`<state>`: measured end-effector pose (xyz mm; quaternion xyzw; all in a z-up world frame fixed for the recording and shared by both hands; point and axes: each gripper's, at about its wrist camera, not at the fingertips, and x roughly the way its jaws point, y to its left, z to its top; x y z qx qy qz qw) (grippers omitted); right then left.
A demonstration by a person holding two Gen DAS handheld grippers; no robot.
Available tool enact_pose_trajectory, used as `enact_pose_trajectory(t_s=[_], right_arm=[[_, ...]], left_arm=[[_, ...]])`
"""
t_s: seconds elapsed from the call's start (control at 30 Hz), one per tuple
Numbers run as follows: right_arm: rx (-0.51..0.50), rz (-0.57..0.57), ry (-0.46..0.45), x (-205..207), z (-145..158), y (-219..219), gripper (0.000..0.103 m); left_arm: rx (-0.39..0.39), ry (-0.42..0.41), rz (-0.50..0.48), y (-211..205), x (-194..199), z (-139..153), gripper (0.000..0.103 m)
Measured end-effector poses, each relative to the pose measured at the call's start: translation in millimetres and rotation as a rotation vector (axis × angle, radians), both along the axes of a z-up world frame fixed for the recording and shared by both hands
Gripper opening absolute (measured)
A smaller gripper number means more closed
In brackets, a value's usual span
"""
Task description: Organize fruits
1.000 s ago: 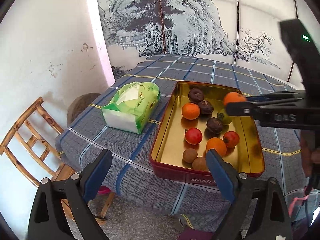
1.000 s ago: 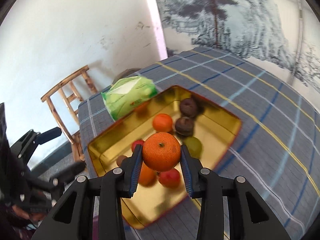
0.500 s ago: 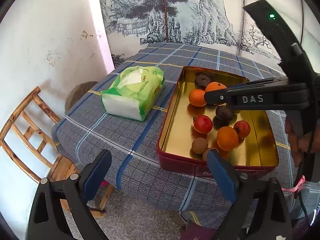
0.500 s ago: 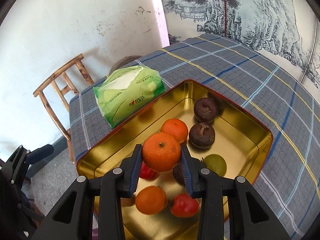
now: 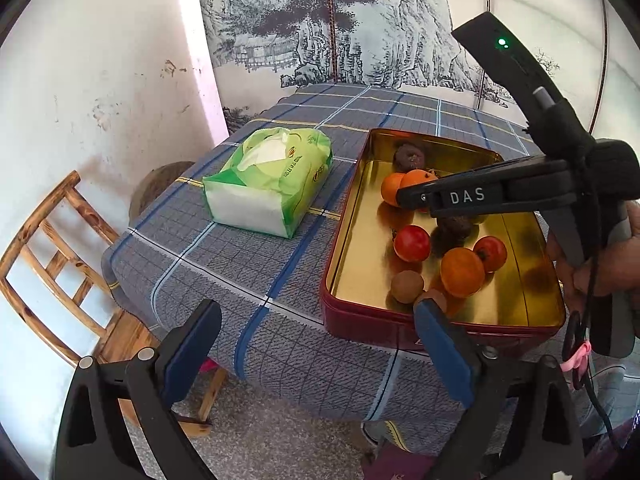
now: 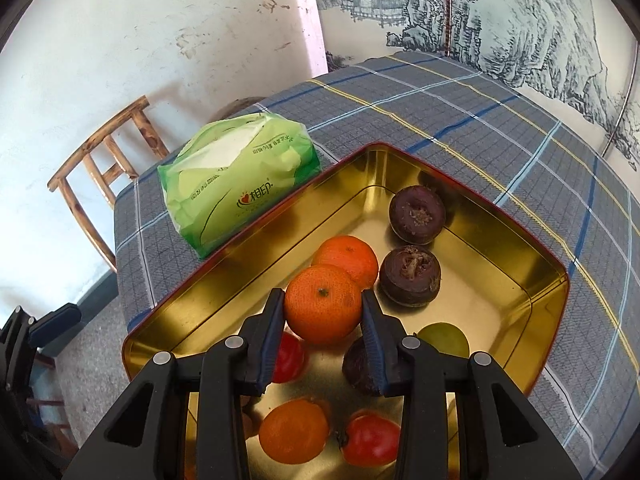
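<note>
The right claw (image 6: 323,328) grips an orange (image 6: 322,307) between its pads, at mid-frame in the right wrist view, over the gold tin (image 6: 496,240) and just beside a second orange (image 6: 347,255). This looks like the placing step: grouping like with like. Next it likely calls for lowering to the tin floor beside that orange, then letting go gently. The left claw (image 5: 316,356) hangs open, empty, at the lower frame off the worktop (image 5: 224,256) edge.

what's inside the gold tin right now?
Gold tin: two loose oranges, three dark purple fruits, two red ones, one green. Right gripper holds a third orange above; it covers part of the floor.
</note>
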<state>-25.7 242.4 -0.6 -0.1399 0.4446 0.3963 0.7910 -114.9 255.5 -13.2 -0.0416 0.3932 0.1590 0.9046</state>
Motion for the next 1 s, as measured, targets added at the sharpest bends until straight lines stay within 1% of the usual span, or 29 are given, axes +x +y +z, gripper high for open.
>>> enact_pose_trajectory(t_s=[0.1,0.2,0.3,0.37,0.5,0.57,0.63,0.7,0.73,0.8,0.87,0.93,1.0], right_arm=[[0.001,-0.010,0.004,1,0,1,0.040],[0.024,-0.017,0.017,2,1,-2,0.040],[0.049,-0.021,0.017,1,4,-7,0.040],[0.077,-0.019,0.003,-2,11,-12,0.040],[0.125,-0.016,-0.061,-19,31,-24,0.040],[0.153,-0.010,-0.129,-37,46,-34,0.040],[0.160,-0.027,-0.226,-55,60,-45,0.042],[0.162,-0.056,-0.358,-77,76,-60,0.053],[0.164,-0.067,-0.411,-85,83,-67,0.057],[0.184,-0.106,-0.540,-107,101,-87,0.073],[0.213,-0.148,-0.616,-120,115,-104,0.082],[0.248,-0.179,-0.670,-130,130,-119,0.086],[0.273,-0.197,-0.713,-138,143,-129,0.093]], left_arm=[[-0.001,-0.002,-0.004,-1,1,0,0.096],[0.009,-0.008,-0.006,-2,1,1,0.096],[0.027,-0.038,0.006,-4,-3,4,0.096],[0.031,-0.056,0.007,-4,-4,7,0.096],[0.037,-0.099,0.014,-3,-7,16,0.096],[0.037,-0.123,0.024,-3,-9,23,0.096],[0.032,-0.155,0.036,-2,-11,33,0.096],[0.035,-0.202,0.059,-2,-15,46,0.096],[0.041,-0.233,0.077,-2,-18,55,0.096],[0.059,-0.278,0.105,-3,-21,72,0.098],[0.076,-0.331,0.126,-5,-23,93,0.101],[0.109,-0.421,0.147,-11,-31,120,0.102],[0.127,-0.493,0.127,-18,-38,143,0.102]])
